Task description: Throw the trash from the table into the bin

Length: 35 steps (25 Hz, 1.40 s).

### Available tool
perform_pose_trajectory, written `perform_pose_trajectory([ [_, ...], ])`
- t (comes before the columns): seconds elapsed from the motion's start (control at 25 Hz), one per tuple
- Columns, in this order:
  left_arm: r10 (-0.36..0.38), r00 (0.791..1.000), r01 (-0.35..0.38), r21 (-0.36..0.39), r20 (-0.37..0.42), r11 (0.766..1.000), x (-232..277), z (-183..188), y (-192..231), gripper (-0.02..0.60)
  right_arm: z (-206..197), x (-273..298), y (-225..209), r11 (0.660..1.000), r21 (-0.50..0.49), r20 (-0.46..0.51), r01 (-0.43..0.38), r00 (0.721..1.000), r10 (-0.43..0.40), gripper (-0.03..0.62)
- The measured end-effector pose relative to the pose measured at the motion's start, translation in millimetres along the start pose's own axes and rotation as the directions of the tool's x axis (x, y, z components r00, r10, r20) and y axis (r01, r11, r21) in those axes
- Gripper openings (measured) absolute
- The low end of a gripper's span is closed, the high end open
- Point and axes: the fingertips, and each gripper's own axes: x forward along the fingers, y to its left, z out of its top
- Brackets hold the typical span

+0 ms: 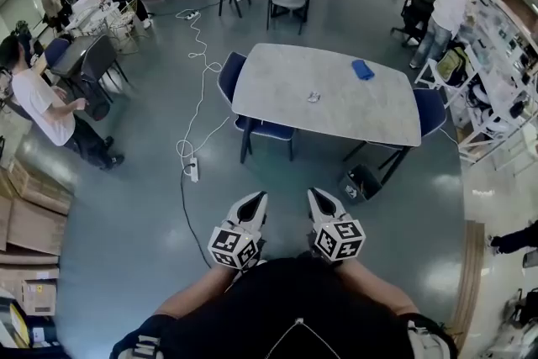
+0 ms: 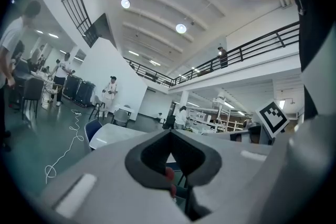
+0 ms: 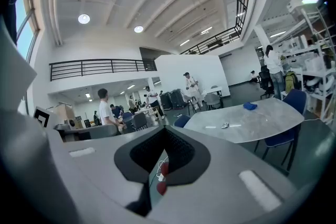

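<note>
A small crumpled piece of trash (image 1: 313,97) lies near the middle of the grey table (image 1: 277,80), and a blue cloth (image 1: 362,69) lies toward its far right. A black bin (image 1: 361,182) stands on the floor by the table's near right leg. My left gripper (image 1: 257,197) and right gripper (image 1: 316,194) are held close to my body, well short of the table, both shut and empty. The right gripper view shows the table (image 3: 262,124), the trash (image 3: 224,125) and the cloth (image 3: 250,106) to the right of the jaws. In the left gripper view the table (image 2: 113,134) is partly hidden.
Blue chairs (image 1: 252,127) are tucked in at the table's left and right (image 1: 431,110). A white cable with a power strip (image 1: 192,170) runs across the floor to the left. People (image 1: 42,105) stand at the left and far right. Cardboard boxes (image 1: 34,214) sit at the left, shelves (image 1: 504,88) at the right.
</note>
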Motion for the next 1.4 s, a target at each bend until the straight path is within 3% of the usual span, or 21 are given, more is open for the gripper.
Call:
perform_pose_trajectory([
  [0.24,-0.016,1.0,0.016,-0.022,-0.01,1.0,10.5,-2.1,18.6,0.0,7.0,17.7,-7.9,0.999,0.04,0.008,-0.005,1.0,0.005,0.029],
  [0.64,-0.008,0.999,0.005,-0.057,-0.048,0.998,77.3,-9.1,65.0,0.0,18.2,75.3,-97.0,0.996,0.041,-0.027,0.085,0.996,-0.084,0.075],
  [0.88,0.07,0.994,-0.075,-0.053,-0.078,0.996,144.4,8.0,118.2,0.0,38.5,162.8,-171.8,0.991,0.089,-0.068,0.096,0.994,-0.09,0.101],
  [1.12,0.136,0.986,-0.139,-0.03,-0.093,0.99,250.1,32.1,168.2,0.0,60.2,270.0,-259.7,0.99,0.111,-0.134,0.091,0.988,-0.076,0.122],
  [1.4,0.222,0.971,-0.222,0.007,-0.088,0.975,331.8,66.1,209.8,0.0,42.7,383.5,-355.7,0.996,0.044,-0.26,0.08,0.963,-0.066,0.16],
])
